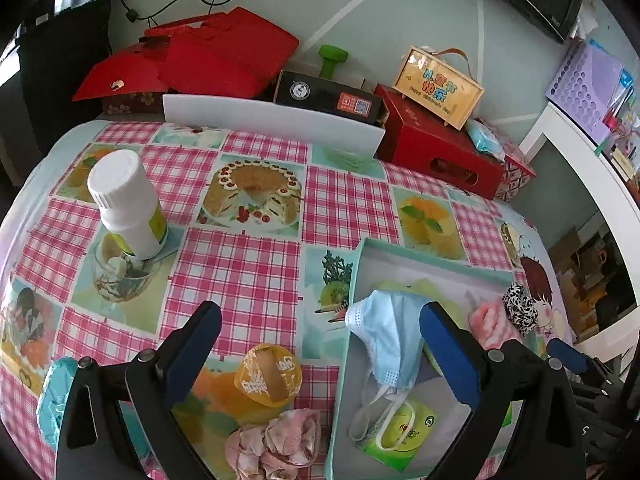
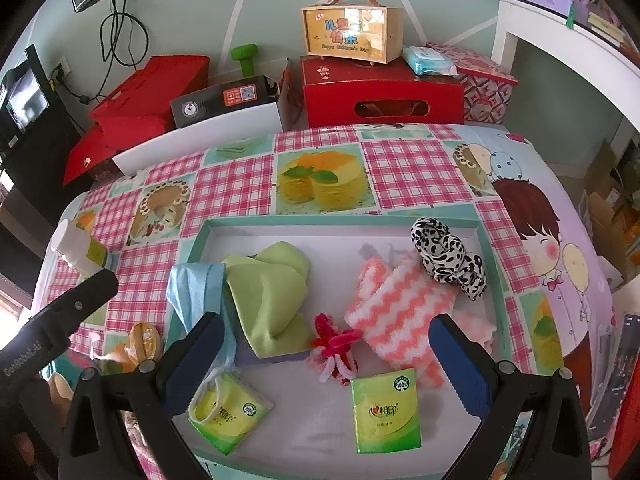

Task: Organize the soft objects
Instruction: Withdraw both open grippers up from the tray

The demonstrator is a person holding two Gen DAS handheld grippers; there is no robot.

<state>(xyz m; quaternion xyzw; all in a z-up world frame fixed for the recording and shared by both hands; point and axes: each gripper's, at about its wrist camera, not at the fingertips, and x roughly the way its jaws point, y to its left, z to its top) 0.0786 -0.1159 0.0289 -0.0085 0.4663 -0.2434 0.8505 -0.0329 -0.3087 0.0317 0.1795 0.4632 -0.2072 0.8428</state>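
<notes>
In the left wrist view, the left gripper (image 1: 320,336) is being held with its jaws wide apart and nothing between them. A blue face mask (image 1: 386,336) is being draped over the near-left wall of the teal tray (image 1: 356,264), half in and half out, and appears to be touching the inner face of the right finger; whether it is merely lying behind it cannot be told. The mask is being judged as very light, limp and prone to slipping, so its pleated middle is being favoured over the thin ear loops as the place to be gripped. On the tablecloth just in front of the jaws, a crumpled pink cloth (image 1: 276,444) is lying outside the tray, beside an orange jelly cup (image 1: 268,374); it is being judged soft and easily bunched, best pinched at a raised fold. A white bottle (image 1: 128,204) is standing well apart.

In the right wrist view, the right gripper (image 2: 326,346) is likewise being held fully open and empty, over the tray's interior. Inside are being seen a green cloth (image 2: 268,296), a striped fuzzy sock (image 2: 396,316), a leopard scrunchie (image 2: 448,256), a red hair tie (image 2: 336,344) and two tissue packs (image 2: 386,412), all light and yielding.
</notes>
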